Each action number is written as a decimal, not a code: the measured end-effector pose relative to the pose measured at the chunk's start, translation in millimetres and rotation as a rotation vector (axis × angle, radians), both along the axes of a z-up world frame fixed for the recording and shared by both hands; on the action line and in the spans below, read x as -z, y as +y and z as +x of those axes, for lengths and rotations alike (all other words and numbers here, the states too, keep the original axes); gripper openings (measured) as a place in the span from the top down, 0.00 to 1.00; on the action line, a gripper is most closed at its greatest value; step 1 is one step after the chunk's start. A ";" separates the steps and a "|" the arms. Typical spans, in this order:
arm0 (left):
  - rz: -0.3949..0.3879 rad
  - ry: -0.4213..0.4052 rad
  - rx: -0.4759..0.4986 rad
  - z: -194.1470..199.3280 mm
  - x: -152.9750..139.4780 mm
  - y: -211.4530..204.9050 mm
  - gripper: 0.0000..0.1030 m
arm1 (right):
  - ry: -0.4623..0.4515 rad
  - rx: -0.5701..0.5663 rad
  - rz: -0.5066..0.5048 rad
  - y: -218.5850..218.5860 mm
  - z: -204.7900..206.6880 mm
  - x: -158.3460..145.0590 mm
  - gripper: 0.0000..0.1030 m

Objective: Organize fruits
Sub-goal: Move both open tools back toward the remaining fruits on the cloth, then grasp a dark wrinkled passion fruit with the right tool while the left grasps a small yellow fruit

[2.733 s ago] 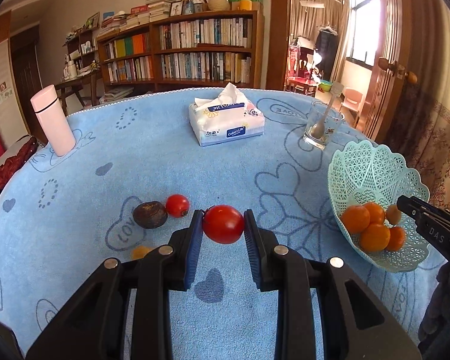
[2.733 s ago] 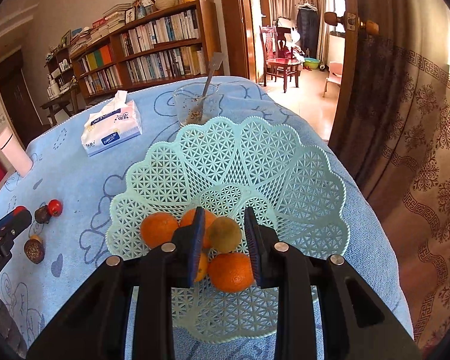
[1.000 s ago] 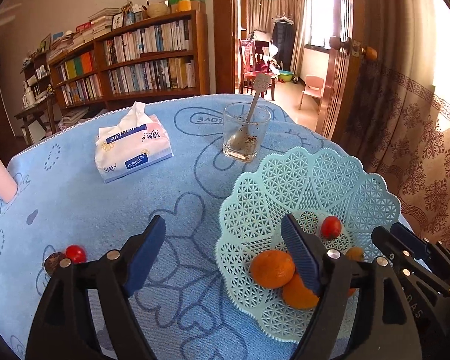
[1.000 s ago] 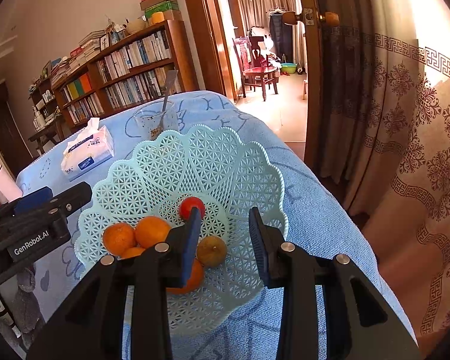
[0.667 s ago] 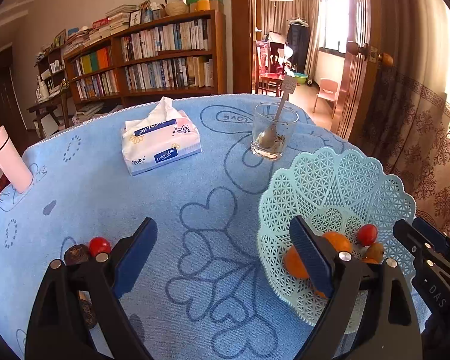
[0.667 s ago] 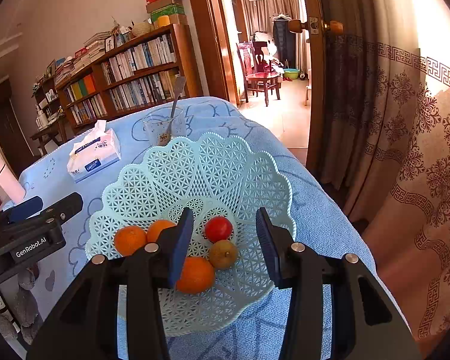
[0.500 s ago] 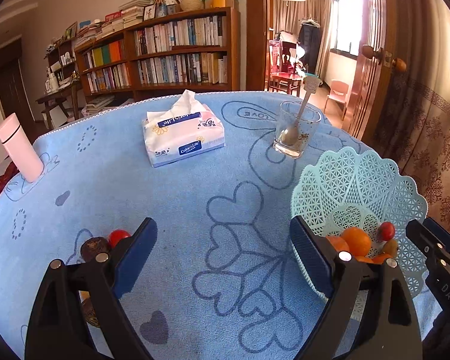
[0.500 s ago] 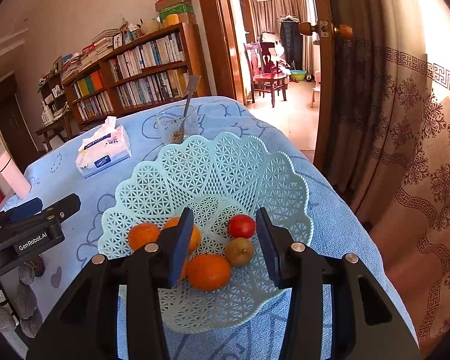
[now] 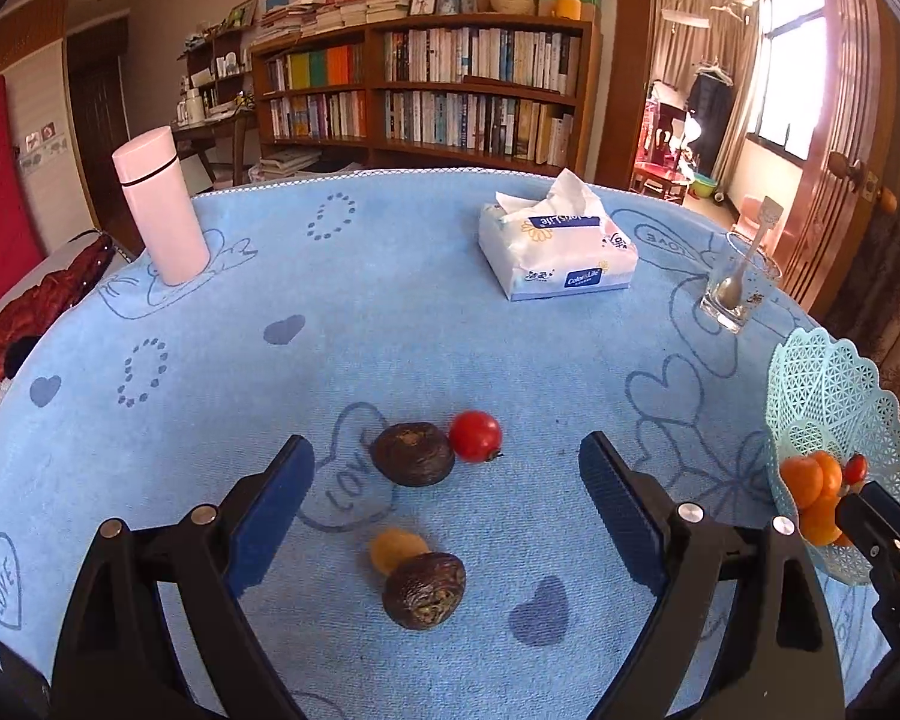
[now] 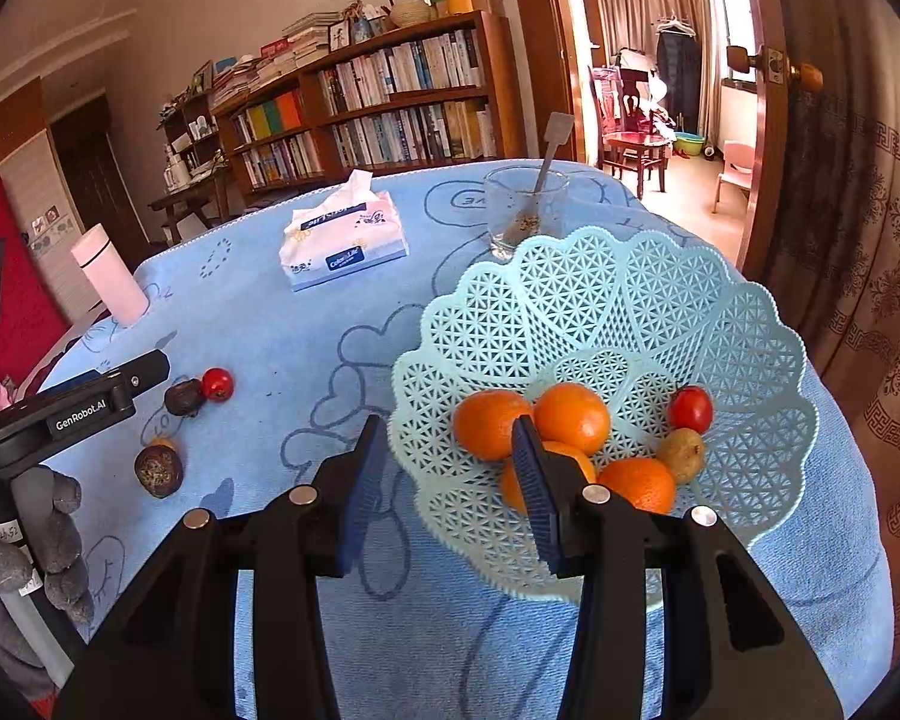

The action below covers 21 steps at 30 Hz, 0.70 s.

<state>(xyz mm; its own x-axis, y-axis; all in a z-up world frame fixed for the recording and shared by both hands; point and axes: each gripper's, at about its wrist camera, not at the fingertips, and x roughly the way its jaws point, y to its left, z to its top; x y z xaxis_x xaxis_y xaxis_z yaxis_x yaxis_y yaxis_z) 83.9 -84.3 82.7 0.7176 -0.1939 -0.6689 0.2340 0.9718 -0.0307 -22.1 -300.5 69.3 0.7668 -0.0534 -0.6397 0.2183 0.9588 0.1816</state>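
My left gripper [image 9: 447, 453] stands wide open above the blue cloth. Below and between its fingers lie a red tomato [image 9: 475, 435], two dark wrinkled fruits [image 9: 412, 454] [image 9: 424, 590] and a small yellow fruit [image 9: 393, 549]; none is touched. The mint lattice basket [image 10: 600, 300] holds several oranges [image 10: 572, 417], a tomato [image 10: 690, 409] and a brownish fruit [image 10: 681, 453]. My right gripper [image 10: 447, 444] hovers open over the basket's near left rim, with nothing pressed between its pads. A gloved hand [image 10: 36, 540] holds the left gripper [image 10: 90, 402].
At the back of the round table stand a tissue pack [image 9: 555, 255], a glass with a spoon [image 9: 735, 288] and a pink flask [image 9: 161, 210]. The basket sits near the table's right edge, close to a curtain [image 10: 870, 300] and a door.
The tomato held earlier now lies in the basket. My left gripper has swung left from the basket to the loose fruit. The right gripper's jaws widened and it shifted towards the basket's left rim.
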 end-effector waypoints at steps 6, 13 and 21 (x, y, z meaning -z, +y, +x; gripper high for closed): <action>-0.021 0.010 -0.056 0.8 3.0 41.7 0.13 | 0.058 -0.199 0.069 50.6 21.2 9.4 0.49; -0.044 0.023 -0.108 1.4 9.4 72.3 0.13 | 0.121 -0.380 0.117 107.0 48.8 18.5 0.48; -0.063 0.023 -0.153 2.2 14.3 97.9 0.13 | 0.168 -0.489 0.120 151.3 80.4 30.1 0.48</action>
<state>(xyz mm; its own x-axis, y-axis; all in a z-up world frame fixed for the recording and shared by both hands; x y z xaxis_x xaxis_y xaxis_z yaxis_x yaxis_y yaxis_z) 86.1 13.6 68.4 0.7268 -0.1252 -0.6753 0.0815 0.9920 -0.0961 58.3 -149.2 39.2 0.5700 0.3662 -0.7355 -0.2140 0.9305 0.2974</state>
